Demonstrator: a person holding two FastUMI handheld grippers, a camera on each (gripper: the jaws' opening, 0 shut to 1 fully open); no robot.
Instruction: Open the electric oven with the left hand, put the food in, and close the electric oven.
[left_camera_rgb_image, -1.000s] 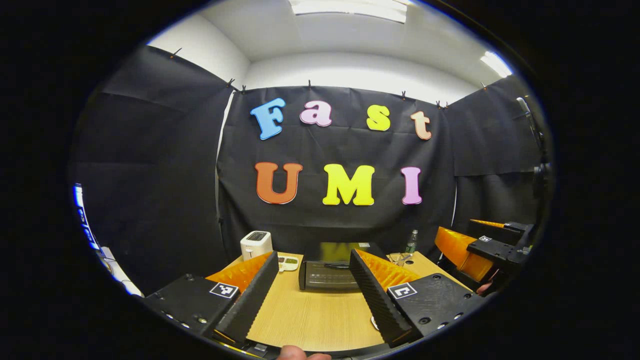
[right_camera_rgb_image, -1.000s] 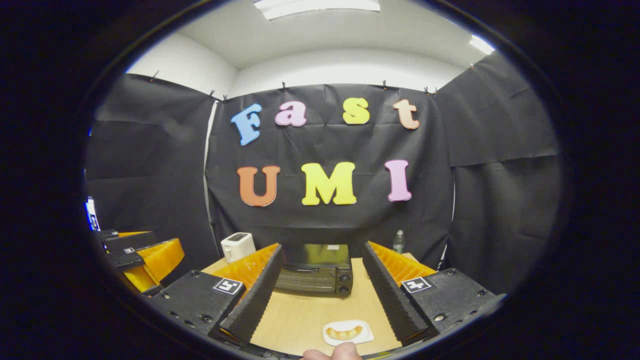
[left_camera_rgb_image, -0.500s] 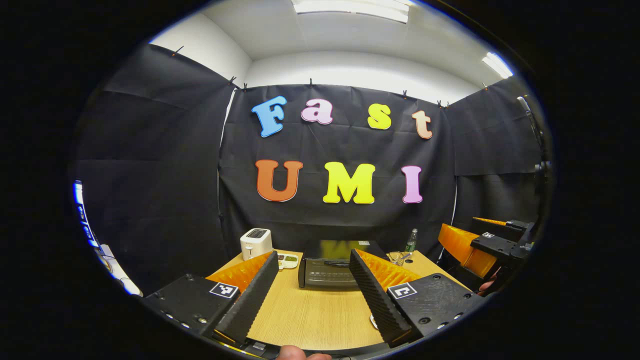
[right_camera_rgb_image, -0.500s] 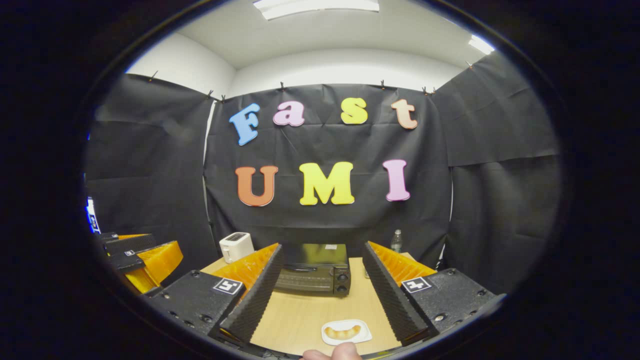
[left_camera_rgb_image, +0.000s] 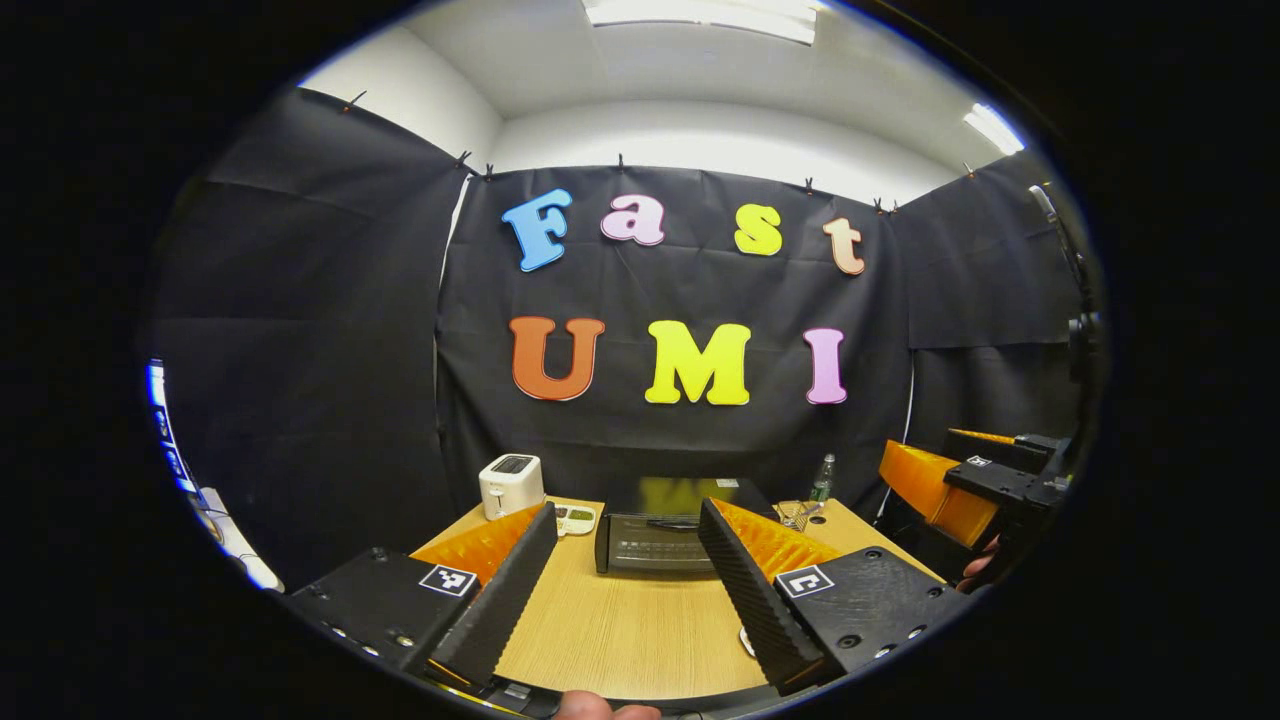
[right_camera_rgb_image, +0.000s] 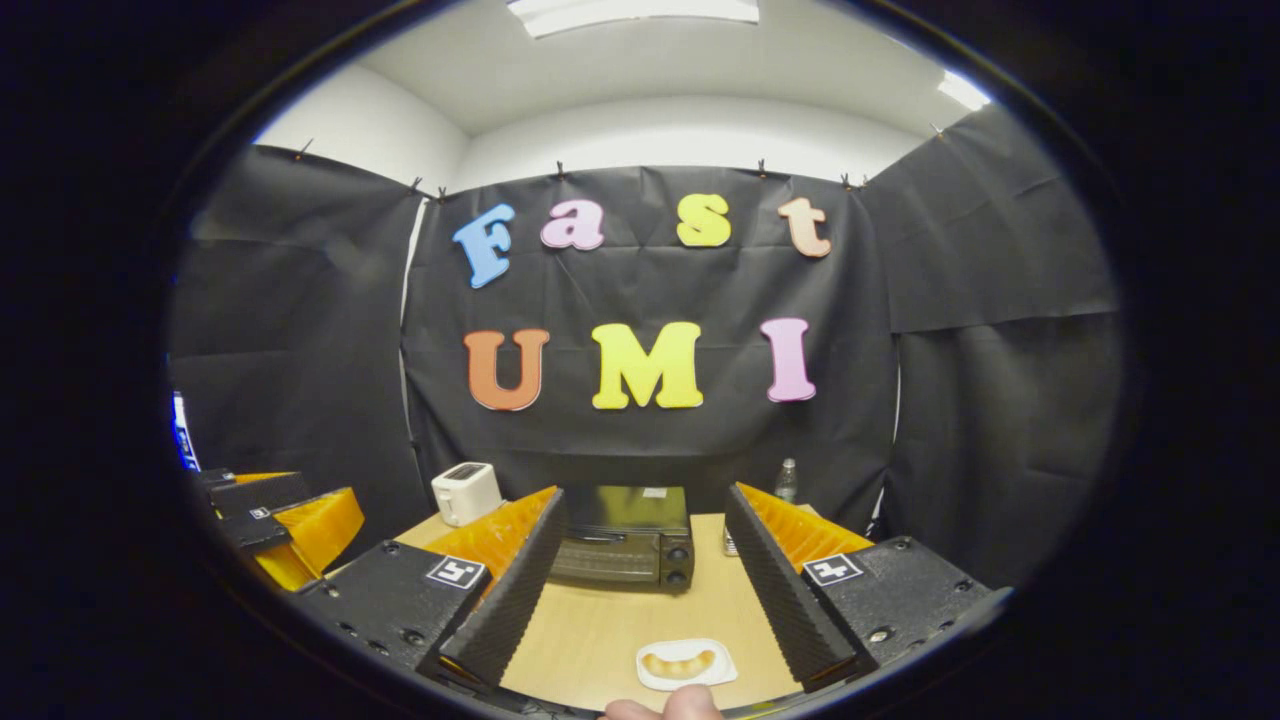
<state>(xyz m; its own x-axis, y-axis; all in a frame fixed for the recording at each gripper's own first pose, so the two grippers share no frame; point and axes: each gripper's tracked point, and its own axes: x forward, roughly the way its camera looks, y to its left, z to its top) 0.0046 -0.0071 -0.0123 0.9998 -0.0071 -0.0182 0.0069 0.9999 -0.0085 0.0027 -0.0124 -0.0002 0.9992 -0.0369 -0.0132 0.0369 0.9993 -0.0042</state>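
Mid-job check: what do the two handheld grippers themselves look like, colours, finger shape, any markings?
Both match. The left gripper has two long wedge-shaped fingers, black ribbed pads facing inward and orange ridged backs, on black blocks with screws. Each block bears a small white square tag with a black pattern. The right gripper looks the same; its fingers are equally black and orange.

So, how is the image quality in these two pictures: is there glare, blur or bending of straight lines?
Left gripper view: sharp, the ceiling light is blown out to white, and the electric oven top carries a yellowish reflection. Right gripper view: also sharp, the ceiling light is overexposed, the fisheye bows the wall edges outward, and the food on its white plate is evenly lit.
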